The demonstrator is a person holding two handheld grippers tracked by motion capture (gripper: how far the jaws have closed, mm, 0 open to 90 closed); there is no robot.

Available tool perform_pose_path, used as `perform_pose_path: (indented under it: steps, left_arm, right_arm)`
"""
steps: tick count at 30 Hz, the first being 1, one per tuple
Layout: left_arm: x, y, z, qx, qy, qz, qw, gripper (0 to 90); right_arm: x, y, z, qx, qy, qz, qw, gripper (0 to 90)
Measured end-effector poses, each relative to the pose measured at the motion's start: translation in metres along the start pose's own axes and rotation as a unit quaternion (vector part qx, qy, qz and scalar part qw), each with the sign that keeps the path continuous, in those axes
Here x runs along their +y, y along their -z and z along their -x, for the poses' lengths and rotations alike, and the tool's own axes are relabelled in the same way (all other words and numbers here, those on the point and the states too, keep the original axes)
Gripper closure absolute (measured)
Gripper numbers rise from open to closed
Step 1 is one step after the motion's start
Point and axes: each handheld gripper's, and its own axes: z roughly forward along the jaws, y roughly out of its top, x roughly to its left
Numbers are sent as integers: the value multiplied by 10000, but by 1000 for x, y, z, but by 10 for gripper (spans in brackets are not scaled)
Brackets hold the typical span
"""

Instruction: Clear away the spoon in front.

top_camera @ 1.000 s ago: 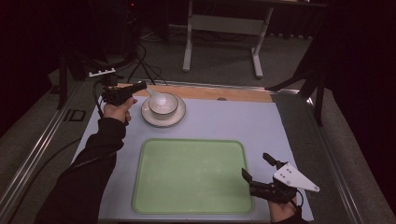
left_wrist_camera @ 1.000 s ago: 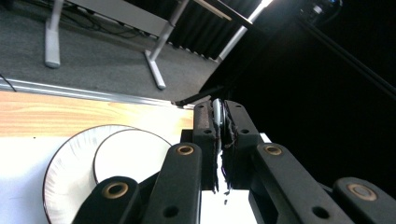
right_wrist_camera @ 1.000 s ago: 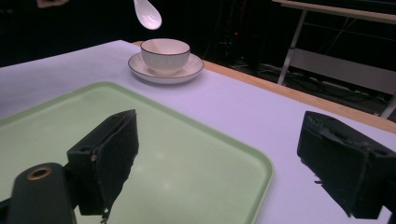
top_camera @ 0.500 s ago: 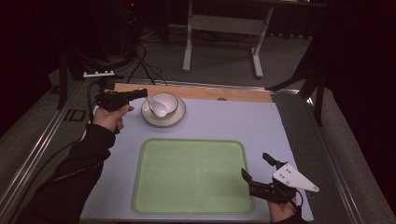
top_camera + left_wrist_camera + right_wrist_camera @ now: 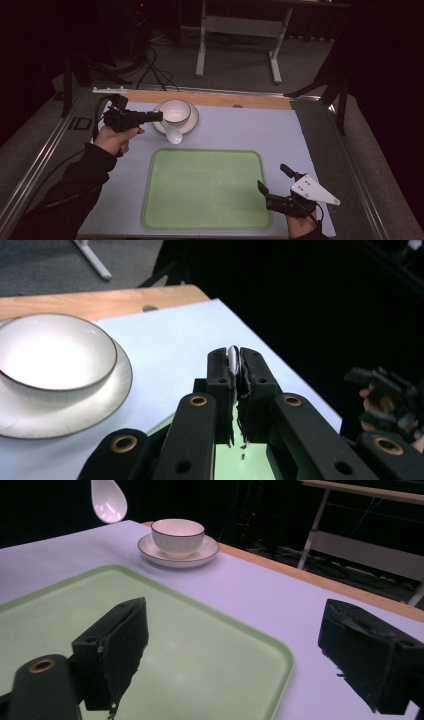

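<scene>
Spoon (image 5: 172,133), one, is hanging pinched in the left gripper (image 5: 159,116) beside one bowl (image 5: 175,111) on one saucer (image 5: 192,123); the right gripper (image 5: 274,180) is gaping over one green tray (image 5: 205,185).

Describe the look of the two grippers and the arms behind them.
Both grippers are black. The left gripper has a boxy, pistol-like body and a dark cable trailing off it. Its arms carry brass-ringed holes, and its pads look frayed. The right gripper bears a pale grey three-cornered plate with small dark holes. The left arm wears a black sleeve.
</scene>
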Motion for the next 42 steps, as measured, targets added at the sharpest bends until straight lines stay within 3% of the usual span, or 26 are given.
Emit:
perform_pose_path:
  steps: [5, 9, 14, 17, 22, 28, 31, 33, 35, 37, 38, 40, 41, 42]
  left_arm:
    - [-10, -4, 1, -264, -115, -239, 9993, 849]
    - [-16, -7, 2, -540, -254, -441, 9972, 849]
    - [-22, -11, 4, -706, -374, -646, 9947, 848]
    - [-29, -17, 7, -913, -556, -866, 9905, 848]
    - [-36, -25, 8, -1159, -624, -1131, 9848, 848]
    - [-42, -36, 15, -1518, -798, -1507, 9736, 848]
    - [-45, -42, 17, -1591, -846, -1723, 9684, 847]
    - [-48, -46, 18, -1560, -846, -1852, 9665, 847]
    - [-52, -50, 19, -1665, -921, -1984, 9615, 847]
    - [-55, -54, 20, -1840, -937, -2172, 9540, 847]
    - [-55, -54, 20, -1840, -937, -2172, 9540, 846]
    - [-60, -60, 21, -1949, -914, -2345, 9480, 846]
    - [-62, -62, 21, -1936, -943, -2394, 9467, 846]
    - [-64, -64, 20, -1986, -923, -2474, 9438, 845]
  right_arm:
    - [0, -1, 0, 19, -4, -18, 10000, 125]
    - [0, -1, 0, 11, 1, -21, 10000, 125]
    - [0, -1, 0, 11, -4, -21, 10000, 125]
    - [-1, -2, 0, 22, -3, -24, 10000, 125]
    - [-1, -2, 0, 19, -2, -26, 10000, 125]
    - [-1, -2, 0, 26, -5, -30, 10000, 125]
    - [-1, -2, 0, 33, -12, -34, 10000, 125]
    - [-1, -2, 0, 33, -15, -31, 10000, 125]
    - [-1, -2, 0, 35, -11, -25, 10000, 125]
    - [-1, -2, 1, 36, -18, -36, 10000, 125]
    - [-1, -2, 1, 36, -18, -36, 10000, 125]
    - [-1, -2, 1, 42, -26, -46, 10000, 125]
    - [-1, -2, 1, 45, -23, -42, 10000, 125]
    - [-1, -2, 1, 52, -23, -43, 10000, 125]
